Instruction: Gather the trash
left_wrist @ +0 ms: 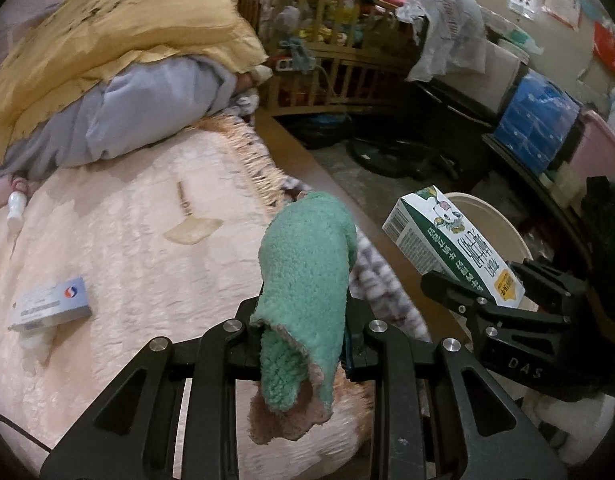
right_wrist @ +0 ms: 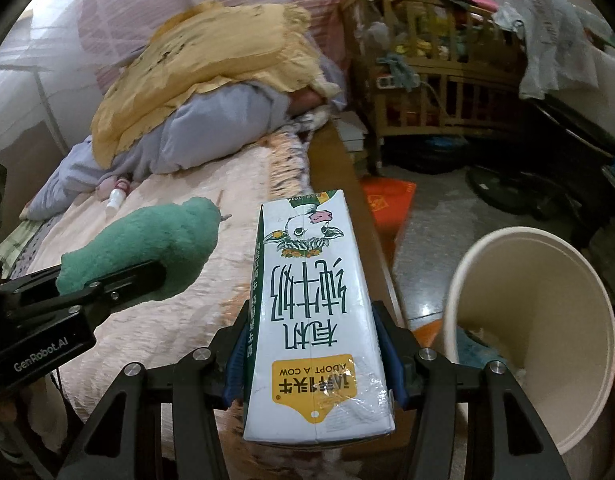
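White and green printed cardboard, a milk carton (right_wrist: 315, 320) with a cow's face on it, sits clamped between the jaws of your right gripper (right_wrist: 313, 364), held by its lower half with the top pointing forward and away from you. The cream-coloured round plastic bin (right_wrist: 459, 292) stands on the floor just to the right of that gripper and a little lower. To drop the carton well, swing the right gripper rightward until the whole carton is above the bin's mouth, tip its far end down past the rim, and only then let go; releasing while any of it hangs over the rim would likely send it to the floor or against the wooden bed edge.

Your left gripper (left_wrist: 303, 344) is clenched on a fluffy teal cloth with a pinkish lining (left_wrist: 303, 280), which droops below the jaws. It hangs over the peach quilted bedspread (left_wrist: 127, 240), to the left of the carton. Keep it clear of the right gripper's path.

A small blue and white cardboard box (left_wrist: 51, 304) lies on the bedspread, well to the left of the left gripper, probably trash to collect afterwards.

Most of the bin's floor is hidden; only pale scraps show at the bottom, too blurred to name. You cannot tell whether the carton is empty. The flat tan object (left_wrist: 193, 230) ahead of the left gripper is also hard to identify.
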### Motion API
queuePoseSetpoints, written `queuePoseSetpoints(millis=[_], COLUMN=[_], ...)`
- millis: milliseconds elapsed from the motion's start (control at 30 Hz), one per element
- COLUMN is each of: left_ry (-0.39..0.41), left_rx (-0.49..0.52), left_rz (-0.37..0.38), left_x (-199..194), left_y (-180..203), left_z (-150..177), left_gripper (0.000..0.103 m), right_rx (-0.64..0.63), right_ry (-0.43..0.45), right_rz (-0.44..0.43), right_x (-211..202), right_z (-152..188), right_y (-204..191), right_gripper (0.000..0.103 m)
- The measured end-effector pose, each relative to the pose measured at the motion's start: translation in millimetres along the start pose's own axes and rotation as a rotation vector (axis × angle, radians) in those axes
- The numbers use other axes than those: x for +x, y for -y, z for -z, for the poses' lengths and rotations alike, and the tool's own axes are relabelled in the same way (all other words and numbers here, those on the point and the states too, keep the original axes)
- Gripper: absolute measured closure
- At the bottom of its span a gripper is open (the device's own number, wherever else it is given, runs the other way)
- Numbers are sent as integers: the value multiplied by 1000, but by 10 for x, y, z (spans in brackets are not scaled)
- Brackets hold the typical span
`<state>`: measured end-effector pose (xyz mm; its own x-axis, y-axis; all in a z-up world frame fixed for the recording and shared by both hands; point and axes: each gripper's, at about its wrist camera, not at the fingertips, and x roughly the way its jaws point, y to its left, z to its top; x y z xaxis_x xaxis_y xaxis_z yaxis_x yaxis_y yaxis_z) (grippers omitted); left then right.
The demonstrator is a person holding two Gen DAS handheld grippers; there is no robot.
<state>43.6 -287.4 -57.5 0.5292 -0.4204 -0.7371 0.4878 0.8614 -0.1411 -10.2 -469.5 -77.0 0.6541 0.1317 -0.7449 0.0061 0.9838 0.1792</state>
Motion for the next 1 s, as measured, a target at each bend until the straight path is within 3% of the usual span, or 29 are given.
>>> queuePoseSetpoints(millis=[500,1000], left_ry=[-27,-63], left_rx=[95,127], left_rz=[79,145], left_x=[323,634], left_y=[682,1084], left_z=[-112,-205], left_gripper=[80,80], right_rx=[130,205], right_ry=[20,18], right_rz=[95,156], right_x=[-220,-256], right_z=[141,243], right_y=[815,1303], right_gripper=[49,49])
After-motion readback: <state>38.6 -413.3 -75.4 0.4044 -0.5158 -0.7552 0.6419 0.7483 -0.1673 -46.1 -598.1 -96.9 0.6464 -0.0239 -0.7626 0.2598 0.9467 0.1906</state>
